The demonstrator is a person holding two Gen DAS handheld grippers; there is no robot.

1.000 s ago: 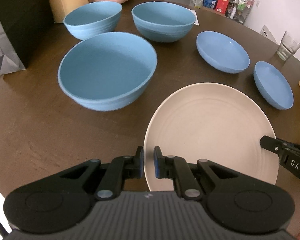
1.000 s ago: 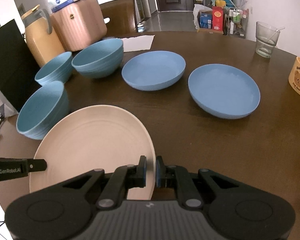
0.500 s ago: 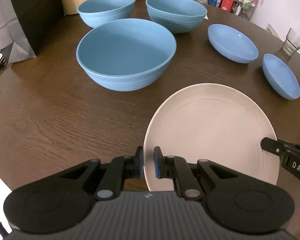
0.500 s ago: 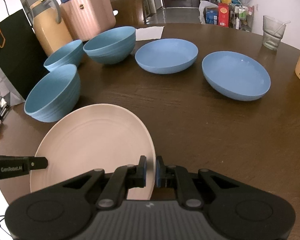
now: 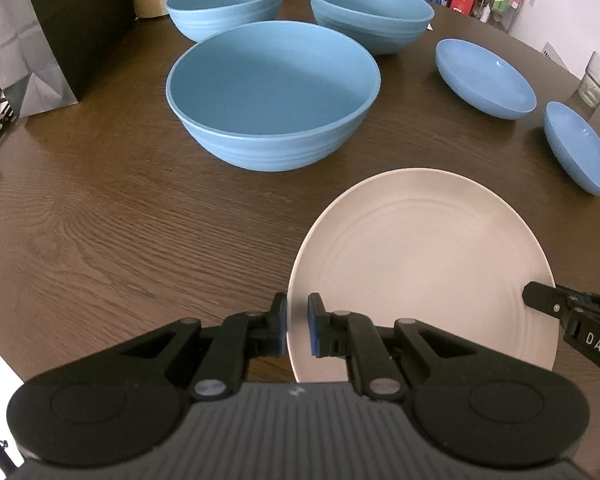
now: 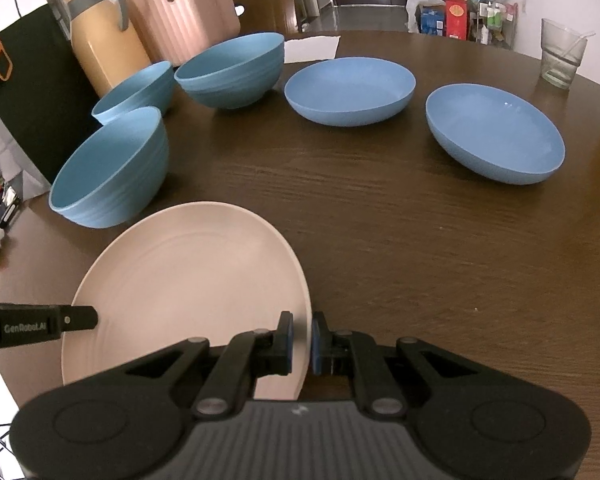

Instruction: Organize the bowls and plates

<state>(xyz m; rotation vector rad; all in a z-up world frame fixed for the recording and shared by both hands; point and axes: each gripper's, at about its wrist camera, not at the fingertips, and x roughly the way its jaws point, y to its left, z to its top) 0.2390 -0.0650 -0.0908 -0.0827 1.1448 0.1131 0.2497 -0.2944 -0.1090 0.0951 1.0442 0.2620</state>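
- The left gripper (image 5: pixel 297 330) is clamped tight on the left edge of a cream plate (image 5: pixel 424 268), one blue pad on top of the rim and one under it.
- The right gripper (image 6: pixel 301 338) is clamped tight on the right edge of the same plate, in the same way.
- So the plate is held from both sides, above the near part of the brown wooden table (image 5: pixel 112 216). I cannot tell if its bottom touches the wood.
- The plate is round, so it has no long side. Its face points up, and it looks close to flat.
- The plate is plain cream, with faint ring lines pressed into it and a thin rim. There is nothing on it.
- Just past the plate, to the left, sits a big deep blue bowl (image 5: pixel 274 94). It stands upright with its mouth up, and has soft ridges around its outside.
- Farther back are two more deep blue bowls, the left one (image 5: pixel 226 4) and the right one (image 5: pixel 370 12). They sit near each other.
- To the right are two shallow blue dishes, the nearer one (image 6: pixel 496 132) and the farther one (image 6: pixel 350 90). They are apart from each other.
- At the far right edge stands a clear glass (image 6: pixel 562 54).
- At the far left stand a black paper bag (image 6: pixel 24 96), a tan jug (image 6: pixel 106 46) and a pink ribbed case (image 6: pixel 184 10).
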